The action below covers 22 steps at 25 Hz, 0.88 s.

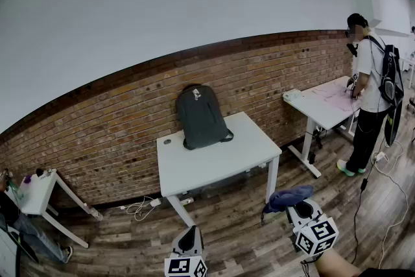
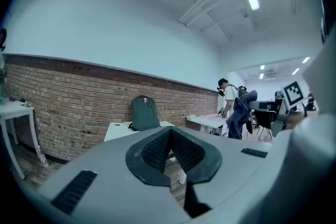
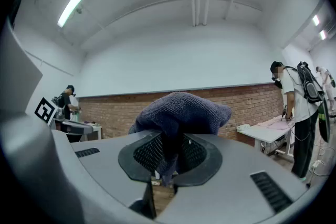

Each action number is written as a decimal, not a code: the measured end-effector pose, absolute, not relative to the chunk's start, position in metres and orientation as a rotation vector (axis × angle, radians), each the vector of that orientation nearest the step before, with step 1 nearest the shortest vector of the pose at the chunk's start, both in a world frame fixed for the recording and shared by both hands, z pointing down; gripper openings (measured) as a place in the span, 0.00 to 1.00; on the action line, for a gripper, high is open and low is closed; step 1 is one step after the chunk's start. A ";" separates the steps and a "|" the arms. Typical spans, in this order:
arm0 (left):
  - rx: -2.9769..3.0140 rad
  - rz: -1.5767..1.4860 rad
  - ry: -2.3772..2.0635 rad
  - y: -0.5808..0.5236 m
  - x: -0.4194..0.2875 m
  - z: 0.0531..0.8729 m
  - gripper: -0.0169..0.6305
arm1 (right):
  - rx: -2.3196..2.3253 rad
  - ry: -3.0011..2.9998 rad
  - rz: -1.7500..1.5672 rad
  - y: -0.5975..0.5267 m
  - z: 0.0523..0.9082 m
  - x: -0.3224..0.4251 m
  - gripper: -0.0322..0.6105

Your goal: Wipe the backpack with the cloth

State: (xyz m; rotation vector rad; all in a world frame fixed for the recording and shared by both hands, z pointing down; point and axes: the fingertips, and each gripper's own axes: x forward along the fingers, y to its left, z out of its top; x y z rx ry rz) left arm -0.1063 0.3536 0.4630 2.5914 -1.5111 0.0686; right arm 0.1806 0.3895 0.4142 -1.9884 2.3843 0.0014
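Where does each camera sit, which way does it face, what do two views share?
Head view: on the head, looking down at backpack and white table; both claws show.
Left gripper view: on the left claw, shut, empty, facing the backpack.
Right gripper view: on the right claw, gripping the cloth, facing brick wall.
Shared: backpack, in head and left views.

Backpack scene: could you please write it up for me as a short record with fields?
backpack: dark grey, upright at the far edge of the white table, by the brick wall
cloth: dark blue, bunched, not touching the backpack
right tongs: shut on the cloth
left tongs: shut, nothing between them
bystander: stands at another table on the right
wiping: not yet begun
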 end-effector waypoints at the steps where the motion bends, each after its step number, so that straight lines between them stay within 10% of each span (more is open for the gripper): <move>1: 2.593 0.062 -1.501 0.353 -0.109 0.464 0.01 | -1.986 2.383 0.000 0.391 0.414 0.176 0.13; 22: 2.580 0.073 -1.535 0.284 -0.135 0.481 0.01 | -1.921 2.445 0.051 0.329 0.427 0.126 0.13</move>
